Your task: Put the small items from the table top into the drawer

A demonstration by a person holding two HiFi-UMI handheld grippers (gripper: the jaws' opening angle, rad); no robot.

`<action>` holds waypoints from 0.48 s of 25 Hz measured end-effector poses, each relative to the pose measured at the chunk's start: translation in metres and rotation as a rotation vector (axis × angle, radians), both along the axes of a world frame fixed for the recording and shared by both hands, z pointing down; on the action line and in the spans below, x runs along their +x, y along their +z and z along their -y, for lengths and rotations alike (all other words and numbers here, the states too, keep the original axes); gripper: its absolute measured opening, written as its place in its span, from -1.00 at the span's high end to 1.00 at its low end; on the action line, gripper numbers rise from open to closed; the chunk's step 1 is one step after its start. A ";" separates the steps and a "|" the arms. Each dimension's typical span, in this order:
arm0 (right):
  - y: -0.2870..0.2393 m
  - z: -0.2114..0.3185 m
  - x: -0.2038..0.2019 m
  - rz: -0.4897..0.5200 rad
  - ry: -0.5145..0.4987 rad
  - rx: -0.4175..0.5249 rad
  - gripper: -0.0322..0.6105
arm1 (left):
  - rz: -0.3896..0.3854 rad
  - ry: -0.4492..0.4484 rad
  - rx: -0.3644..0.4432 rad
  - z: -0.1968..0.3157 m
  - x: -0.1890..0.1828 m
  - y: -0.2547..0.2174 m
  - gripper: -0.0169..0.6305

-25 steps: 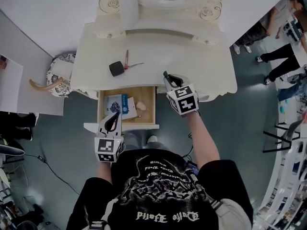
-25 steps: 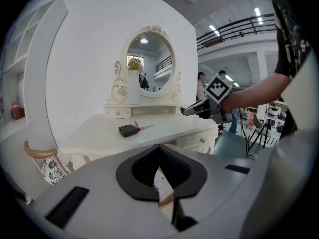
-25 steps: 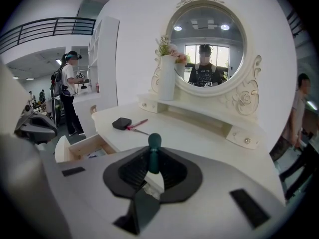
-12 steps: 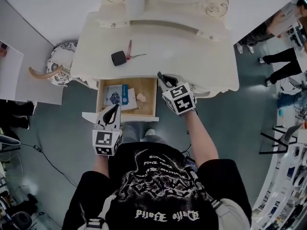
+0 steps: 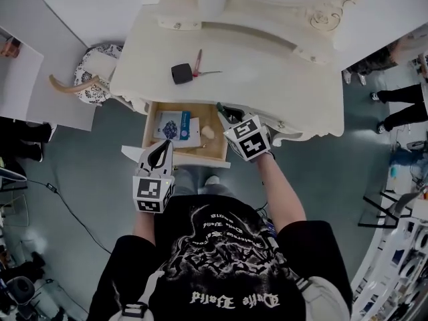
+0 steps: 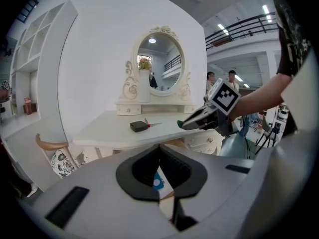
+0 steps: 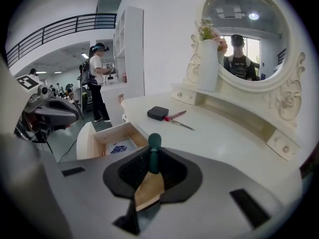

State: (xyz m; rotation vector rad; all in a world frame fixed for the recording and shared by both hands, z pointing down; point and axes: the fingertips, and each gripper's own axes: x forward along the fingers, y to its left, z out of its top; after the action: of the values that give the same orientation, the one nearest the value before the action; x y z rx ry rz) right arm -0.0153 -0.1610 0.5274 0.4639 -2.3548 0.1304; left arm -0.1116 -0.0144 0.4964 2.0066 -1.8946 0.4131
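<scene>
My right gripper is shut on a small stick with a dark green head and a tan handle. It hovers at the table's front edge, over the right corner of the open wooden drawer. In the drawer lie a blue-and-white packet and a pale pinkish lump. A black box and red-handled scissors rest on the cream vanity table. My left gripper is shut and holds nothing, just in front of the drawer's front.
An oval mirror and a white vase with flowers stand at the table's back. A patterned stool sits left of the table. People stand off to the right. A white shelf unit is at the far left.
My right gripper has carried the green-headed stick left, from above the table's edge to over the drawer's right corner. The left gripper has stayed by the drawer front.
</scene>
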 end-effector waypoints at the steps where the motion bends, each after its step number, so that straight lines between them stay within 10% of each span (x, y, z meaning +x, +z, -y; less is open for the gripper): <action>1: 0.002 -0.004 -0.005 -0.005 -0.020 -0.003 0.71 | 0.000 -0.007 0.000 -0.001 -0.002 0.000 0.90; 12: 0.026 -0.027 -0.047 -0.043 -0.152 -0.055 0.71 | -0.019 -0.132 -0.002 -0.011 -0.038 0.001 0.90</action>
State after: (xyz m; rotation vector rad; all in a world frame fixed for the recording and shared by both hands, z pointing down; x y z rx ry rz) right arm -0.0621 -0.1337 0.5530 0.2571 -2.3281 0.1131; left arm -0.1495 -0.0034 0.4972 1.8637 -1.9998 0.3599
